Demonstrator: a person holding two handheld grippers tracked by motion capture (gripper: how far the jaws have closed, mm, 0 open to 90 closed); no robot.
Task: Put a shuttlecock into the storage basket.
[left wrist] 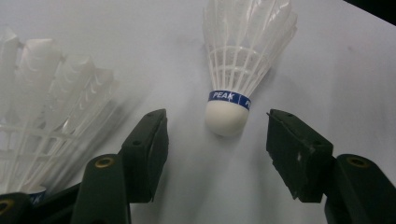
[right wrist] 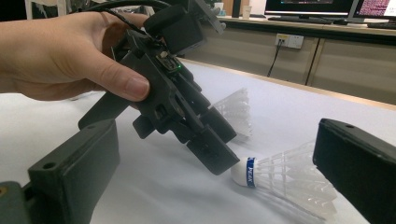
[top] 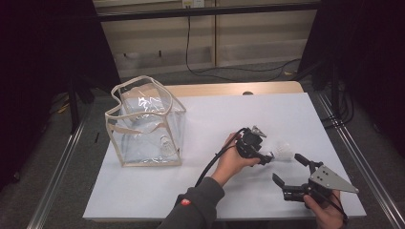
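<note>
A white feather shuttlecock [left wrist: 243, 56] with a blue "PEAK" band lies on the white table, its cork lying between the tips of my left gripper [left wrist: 217, 140]. That gripper is open, with its jaws spread on either side of the cork and not touching it. A second shuttlecock [left wrist: 46, 107] lies close beside the left jaw, blurred. In the high view a hand holds the left gripper [top: 268, 157] at the shuttlecocks [top: 282, 151]. My right gripper [top: 286, 168] hangs open just in front of them, near the table's front right. The right gripper view shows both shuttlecocks [right wrist: 280, 179] [right wrist: 236, 109] and the left gripper [right wrist: 219, 144].
A clear plastic bag [top: 145, 126] with beige trim stands open on the left of the table [top: 215, 119]. Metal rails run along both sides of the table. A black cable trails from the left gripper toward the front edge.
</note>
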